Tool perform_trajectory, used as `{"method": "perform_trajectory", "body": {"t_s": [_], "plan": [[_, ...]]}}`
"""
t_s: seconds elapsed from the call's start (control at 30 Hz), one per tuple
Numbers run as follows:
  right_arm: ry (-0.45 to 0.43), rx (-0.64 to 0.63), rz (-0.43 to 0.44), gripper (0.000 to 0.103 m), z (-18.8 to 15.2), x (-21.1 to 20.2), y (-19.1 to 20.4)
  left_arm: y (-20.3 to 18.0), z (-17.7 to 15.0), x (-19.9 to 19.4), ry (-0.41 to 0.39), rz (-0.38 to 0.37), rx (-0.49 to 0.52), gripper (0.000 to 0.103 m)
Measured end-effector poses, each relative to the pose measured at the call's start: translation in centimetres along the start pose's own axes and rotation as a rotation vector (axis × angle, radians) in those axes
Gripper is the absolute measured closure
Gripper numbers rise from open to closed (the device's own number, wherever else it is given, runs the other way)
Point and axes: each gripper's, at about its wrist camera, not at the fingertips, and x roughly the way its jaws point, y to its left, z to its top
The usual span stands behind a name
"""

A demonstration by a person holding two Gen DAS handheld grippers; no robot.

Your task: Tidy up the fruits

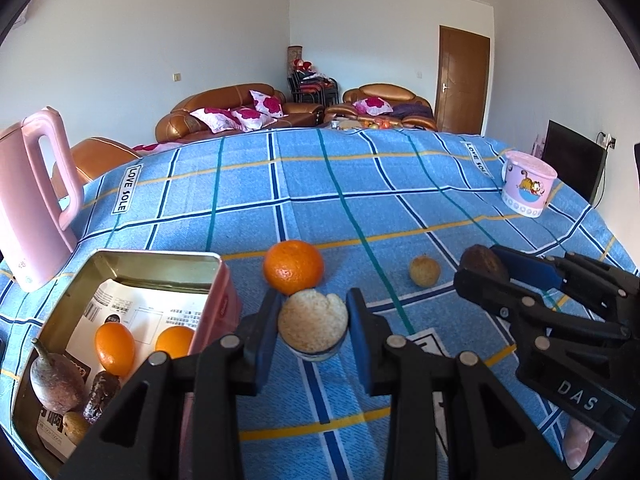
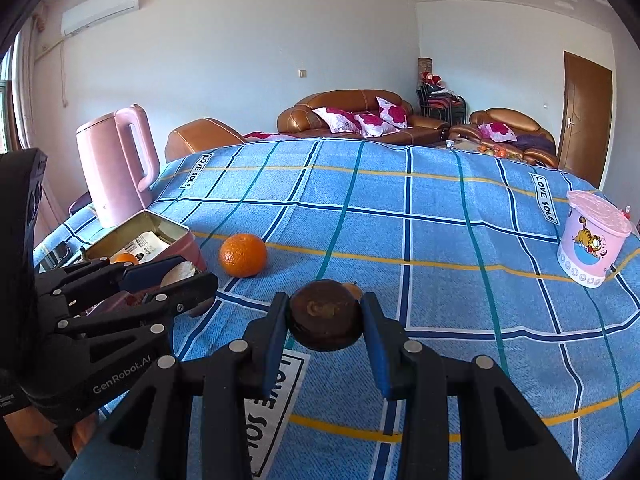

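Fruit gathering is under way: both grippers are carrying pieces toward the tin box [image 1: 120,264] on the worktop [image 1: 320,200]. Left hand-held gripper [image 1: 313,320] is clenching a pale peeled fruit [image 1: 313,320] just right of the tin box. Right hand-held gripper [image 2: 325,320] is grasping a dark brown fruit [image 2: 325,316], farther right. Next, each likely needs lifting over the tin box rim before releasing. An orange [image 1: 293,266] and a small yellowish fruit [image 1: 424,271] are waiting beyond.
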Motion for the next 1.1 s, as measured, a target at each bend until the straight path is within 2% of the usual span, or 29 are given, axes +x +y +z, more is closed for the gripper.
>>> {"method": "perform_trajectory", "body": {"t_s": [1.1], "plan": [[-0.108,-0.014,0.006,0.064,0.0,-2.0,0.1,0.6,-0.2,-2.3,-0.121,0.028,-0.025,0.068]]}}
